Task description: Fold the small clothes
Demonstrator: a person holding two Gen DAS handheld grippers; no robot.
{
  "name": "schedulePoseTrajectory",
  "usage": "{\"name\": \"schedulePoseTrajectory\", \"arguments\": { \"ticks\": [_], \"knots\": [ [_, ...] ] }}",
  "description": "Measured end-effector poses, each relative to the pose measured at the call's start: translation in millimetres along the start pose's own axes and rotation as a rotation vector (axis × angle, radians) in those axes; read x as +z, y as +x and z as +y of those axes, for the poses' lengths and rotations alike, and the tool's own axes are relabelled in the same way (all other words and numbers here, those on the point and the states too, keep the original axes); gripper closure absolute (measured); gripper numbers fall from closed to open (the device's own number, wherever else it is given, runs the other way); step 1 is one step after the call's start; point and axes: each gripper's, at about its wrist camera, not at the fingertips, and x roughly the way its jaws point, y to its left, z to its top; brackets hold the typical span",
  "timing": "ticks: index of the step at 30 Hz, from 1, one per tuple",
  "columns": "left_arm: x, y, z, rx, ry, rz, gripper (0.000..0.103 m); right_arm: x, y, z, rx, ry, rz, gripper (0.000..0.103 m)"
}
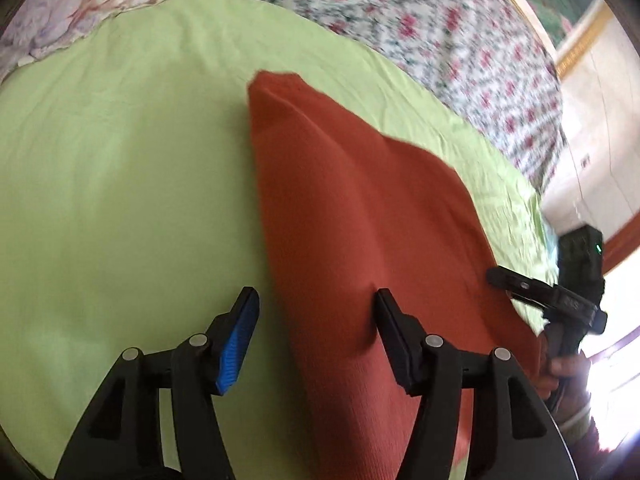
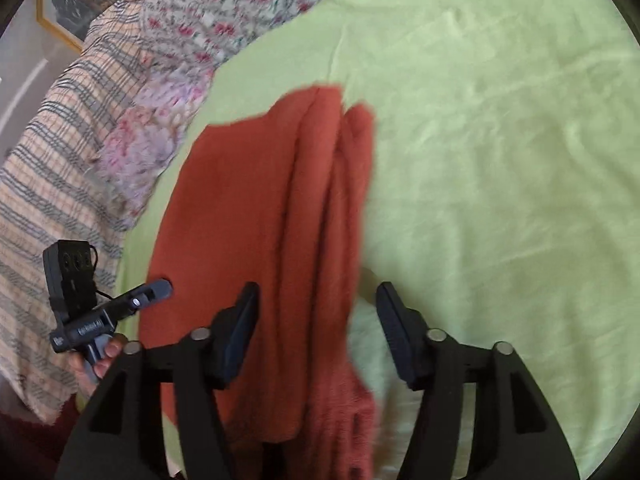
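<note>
In the left wrist view, our left hand-held gripper (image 1: 316, 336) stands apart, clamping nothing, above the edge of the rust-red garment (image 1: 360, 208) lying on the green sheet (image 1: 120, 160). In the right wrist view, our right hand-held gripper (image 2: 316, 332) likewise gapes over the garment's folded layers.

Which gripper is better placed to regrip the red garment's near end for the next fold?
Probably the right. The right gripper stands open with the red garment's folded edge between its jaws; the left gripper is also open but straddles mostly green sheet beside the cloth.
</note>
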Motion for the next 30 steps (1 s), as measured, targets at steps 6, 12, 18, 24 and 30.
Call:
{"name": "schedulePoseTrajectory", "arguments": {
  "ticks": [6,12,18,24,30],
  "knots": [
    [45.9,29.7,4.9,0.014,-0.048,-0.006,0.042,45.1,8.0,6.6,0.016,-0.02,-0.055,0.042],
    [90.3,58.4,11.6,0.048,-0.052,0.005,0.054,65.4,42.9,10.1,0.012,-0.02,-0.031,0.087],
    [141.5,58.4,13.9,0.164,-0.016,-0.07,0.076,62.4,18.5,7.9,0.048,-0.017,-0.098,0.093],
    [125.8,26.5,5.1,0.168,0.004,-0.085,0.074,57.7,26.3,0.9,0.035,0.032,-0.046,0.088],
    [32.8,-45.1,-28.5,0.148,0.105,-0.135,0.064,14.4,-23.0,10.4,0.065,0.007,-0.106,0.066]
  ]
}}
